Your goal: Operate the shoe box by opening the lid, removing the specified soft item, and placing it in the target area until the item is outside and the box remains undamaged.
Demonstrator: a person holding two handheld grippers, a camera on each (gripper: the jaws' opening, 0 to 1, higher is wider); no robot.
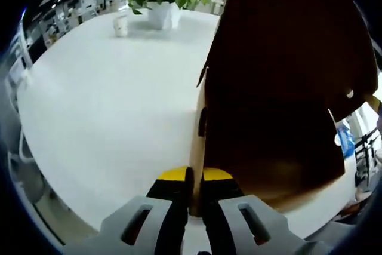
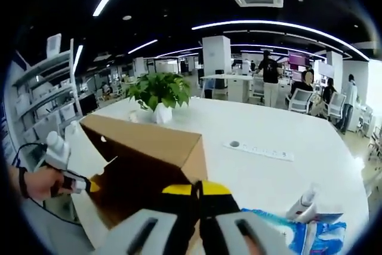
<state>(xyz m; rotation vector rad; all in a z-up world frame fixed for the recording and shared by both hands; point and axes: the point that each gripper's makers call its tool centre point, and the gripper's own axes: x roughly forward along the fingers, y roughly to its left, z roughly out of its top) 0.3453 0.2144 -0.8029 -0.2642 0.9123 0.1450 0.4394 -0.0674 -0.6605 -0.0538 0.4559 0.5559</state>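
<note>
Grippers pinched cardboard box: left gripper [image 1: 195, 178] clamped side-wall edge [image 1: 199, 141]; right gripper [image 2: 196, 190] clamped box [image 2: 143, 153] rim, near potted plant [image 2: 159, 95].

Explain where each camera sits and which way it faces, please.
Left gripper view: rides the left gripper, looks along the white table; its jaws pinch a cardboard box edge.
Right gripper view: rides the right gripper, faces the office; its jaws are closed at the box edge; a hand holds the left gripper.
Shared: box, table, potted plant.
</note>
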